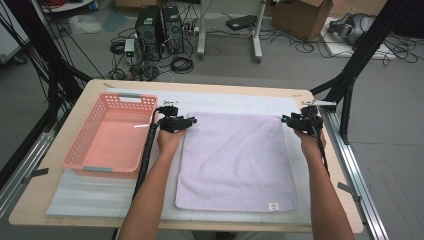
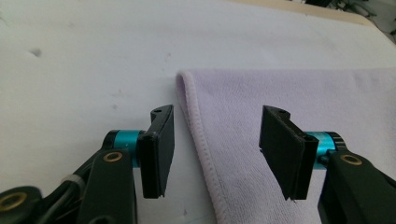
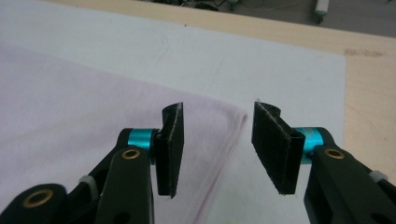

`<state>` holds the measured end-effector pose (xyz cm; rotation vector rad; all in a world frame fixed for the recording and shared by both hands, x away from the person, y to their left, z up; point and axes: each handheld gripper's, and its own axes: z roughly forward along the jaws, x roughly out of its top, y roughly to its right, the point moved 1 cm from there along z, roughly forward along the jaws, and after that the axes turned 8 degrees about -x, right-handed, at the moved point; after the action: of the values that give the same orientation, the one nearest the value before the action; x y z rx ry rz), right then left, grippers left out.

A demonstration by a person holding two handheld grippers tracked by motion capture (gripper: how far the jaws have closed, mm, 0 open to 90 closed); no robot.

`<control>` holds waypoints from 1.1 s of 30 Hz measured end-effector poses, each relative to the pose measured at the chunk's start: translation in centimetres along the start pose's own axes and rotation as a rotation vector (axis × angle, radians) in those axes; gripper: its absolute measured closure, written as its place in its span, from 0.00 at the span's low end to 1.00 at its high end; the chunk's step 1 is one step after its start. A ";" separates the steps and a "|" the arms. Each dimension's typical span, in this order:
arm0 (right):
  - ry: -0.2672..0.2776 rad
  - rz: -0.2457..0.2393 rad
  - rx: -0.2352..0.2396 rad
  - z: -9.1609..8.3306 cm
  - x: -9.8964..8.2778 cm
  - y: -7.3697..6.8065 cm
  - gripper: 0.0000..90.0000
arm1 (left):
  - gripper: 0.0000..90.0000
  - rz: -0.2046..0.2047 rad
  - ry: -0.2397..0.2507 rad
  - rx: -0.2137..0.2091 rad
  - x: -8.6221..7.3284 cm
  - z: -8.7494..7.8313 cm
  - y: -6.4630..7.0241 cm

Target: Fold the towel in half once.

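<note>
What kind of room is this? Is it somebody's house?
Probably not a house: it looks like a lab or workshop. Computer towers and tangled cables sit on the floor, and a cardboard box stands behind the table.

A lilac towel (image 1: 235,160) lay flat on a white mat (image 1: 225,102) covering the wooden table (image 1: 47,187). The left gripper (image 1: 186,121) sat at the towel's far left corner, the right gripper (image 1: 290,120) at its far right corner. A pink basket (image 1: 82,145) stood left of the towel, just beside the left forearm.
</note>
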<state>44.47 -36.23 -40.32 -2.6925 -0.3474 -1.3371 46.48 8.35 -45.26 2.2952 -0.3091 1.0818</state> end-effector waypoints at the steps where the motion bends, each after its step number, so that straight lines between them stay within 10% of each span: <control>1: -0.009 0.001 0.018 -0.3 -0.3 0.1 0.62 | 0.53 0.004 -0.014 0.001 -0.2 0.3 0.1; 14: -0.137 -0.014 0.161 -2.2 -6.2 -1.5 0.79 | 0.48 0.019 -0.001 -0.057 -0.4 0.2 0.5; 22: -0.125 -0.091 0.004 -2.2 -6.6 -1.6 0.97 | 0.47 0.060 -0.001 -0.076 -0.1 -0.9 1.4; 33: -0.061 -0.006 0.032 -5.4 -8.0 -1.6 0.77 | 0.48 0.090 0.001 -0.093 -2.8 -3.2 2.3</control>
<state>35.22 -36.98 -43.44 -2.7130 -0.3794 -1.2420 41.68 8.27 -44.84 2.2173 -0.4562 1.0889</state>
